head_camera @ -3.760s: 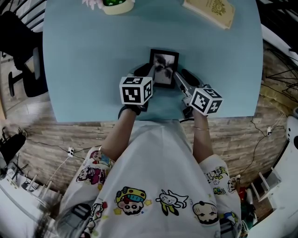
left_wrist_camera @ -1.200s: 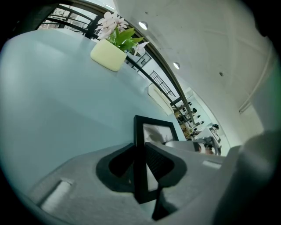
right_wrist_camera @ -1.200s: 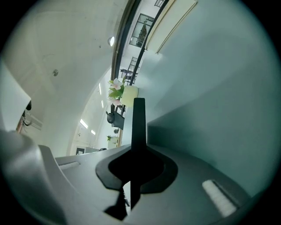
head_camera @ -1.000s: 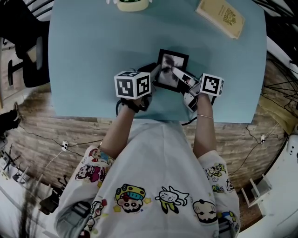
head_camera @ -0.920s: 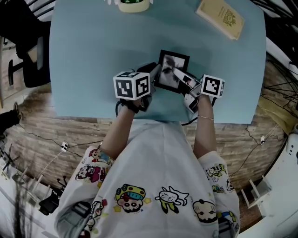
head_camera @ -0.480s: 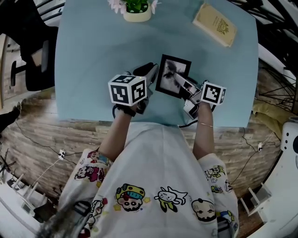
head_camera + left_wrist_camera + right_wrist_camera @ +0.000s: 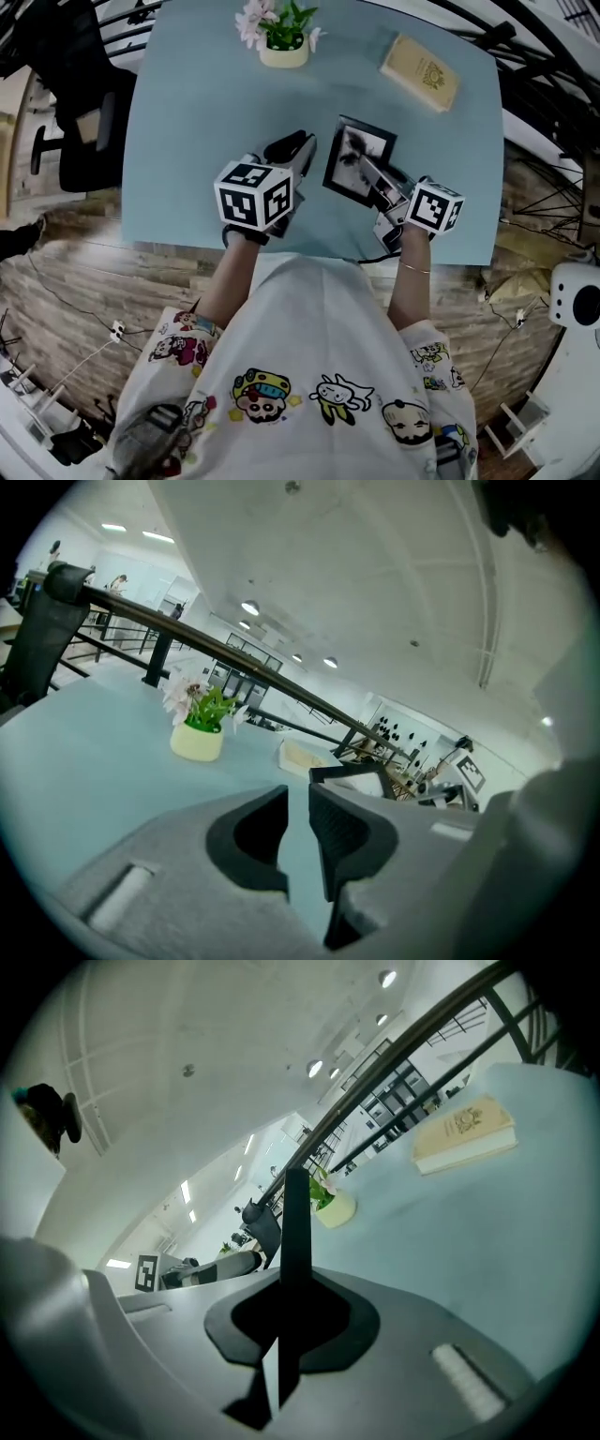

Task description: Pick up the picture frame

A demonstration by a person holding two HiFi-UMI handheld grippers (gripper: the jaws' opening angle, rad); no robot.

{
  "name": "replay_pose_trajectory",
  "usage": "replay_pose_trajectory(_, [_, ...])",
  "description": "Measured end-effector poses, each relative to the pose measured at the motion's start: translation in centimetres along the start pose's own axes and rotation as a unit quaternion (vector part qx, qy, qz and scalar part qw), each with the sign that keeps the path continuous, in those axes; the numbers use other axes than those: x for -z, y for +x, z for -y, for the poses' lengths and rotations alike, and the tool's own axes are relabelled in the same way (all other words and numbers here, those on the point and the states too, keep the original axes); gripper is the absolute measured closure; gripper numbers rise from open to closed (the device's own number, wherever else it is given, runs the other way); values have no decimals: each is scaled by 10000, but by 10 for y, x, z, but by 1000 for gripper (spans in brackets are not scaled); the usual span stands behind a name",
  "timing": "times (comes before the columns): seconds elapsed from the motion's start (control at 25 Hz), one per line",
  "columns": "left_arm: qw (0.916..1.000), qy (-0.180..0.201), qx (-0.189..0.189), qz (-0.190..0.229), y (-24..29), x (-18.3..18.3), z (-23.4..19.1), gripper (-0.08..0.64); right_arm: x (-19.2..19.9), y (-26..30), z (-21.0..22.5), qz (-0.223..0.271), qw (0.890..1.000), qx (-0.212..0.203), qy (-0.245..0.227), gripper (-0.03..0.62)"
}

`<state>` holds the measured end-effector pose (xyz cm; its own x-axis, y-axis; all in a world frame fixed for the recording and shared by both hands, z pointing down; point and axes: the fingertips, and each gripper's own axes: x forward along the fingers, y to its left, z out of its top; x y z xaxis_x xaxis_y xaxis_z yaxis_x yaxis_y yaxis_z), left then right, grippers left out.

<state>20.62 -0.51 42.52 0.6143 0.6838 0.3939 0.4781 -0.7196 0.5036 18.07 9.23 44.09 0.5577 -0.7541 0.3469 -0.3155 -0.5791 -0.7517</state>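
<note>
The right gripper (image 7: 371, 176) has its jaws closed down to a thin slit on the picture frame (image 7: 354, 155), pinching its lower right border. In the right gripper view the frame (image 7: 296, 1208) shows edge-on as a dark blade rising from between the jaws (image 7: 292, 1288), with the light blue table (image 7: 187, 112) well behind it.

The left gripper (image 7: 298, 150) sits just left of the frame, near it but apart. Its jaws (image 7: 298, 794) stand a narrow gap apart with only tabletop showing through (it holds nothing).

In the head view the frame sits just right of centre, tilted and, as far as I can judge, off the surface. The potted flowers (image 7: 281, 42) are at top centre and the tan book (image 7: 420, 70) is at upper right.

The grasp is made and the lift looks under way on the right gripper alone. What seems left is carrying the frame fully clear and keeping it steady.
</note>
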Motion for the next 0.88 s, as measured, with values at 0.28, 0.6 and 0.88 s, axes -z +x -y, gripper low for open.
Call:
replay_pose_trajectory(0.28, [9967, 736, -125, 327, -29, -21, 22, 512, -13, -29, -29, 369, 9962, 286, -737, 569])
replay_pose_trajectory(0.6, [9831, 1699, -439, 520, -52, -29, 41, 552, -24, -60, -51, 659, 9768, 983, -1786, 571])
replay_pose_trajectory(0.88, [9753, 2043, -523, 655, -61, -35, 50, 560, -31, -84, -57, 989, 9412, 1773, -2702, 569])
